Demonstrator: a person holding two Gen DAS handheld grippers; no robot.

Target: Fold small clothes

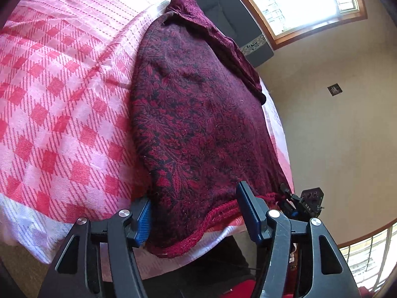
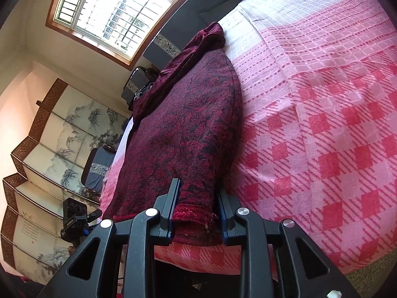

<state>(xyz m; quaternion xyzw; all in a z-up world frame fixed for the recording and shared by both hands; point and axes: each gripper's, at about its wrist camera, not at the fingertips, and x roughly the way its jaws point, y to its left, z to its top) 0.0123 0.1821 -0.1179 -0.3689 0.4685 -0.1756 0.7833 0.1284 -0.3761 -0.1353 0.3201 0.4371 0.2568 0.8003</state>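
Note:
A dark red knitted garment with a black leaf pattern (image 1: 198,124) lies flat on a pink checked bedspread (image 1: 62,99). Its ribbed hem is at the near bed edge. My left gripper (image 1: 196,213) is open, its blue-padded fingers on either side of one hem corner. The right gripper shows behind it at the other corner (image 1: 289,198). In the right wrist view the garment (image 2: 188,129) runs away from me, and my right gripper (image 2: 198,208) has its jaws on both sides of the hem corner, a gap still on the right side.
The bedspread (image 2: 322,124) covers the bed to the right. A dark headboard (image 2: 188,17) and a window (image 2: 111,12) are at the far end. A painted folding screen (image 2: 49,136) stands left. The bed's near edge drops to carpet (image 2: 367,280).

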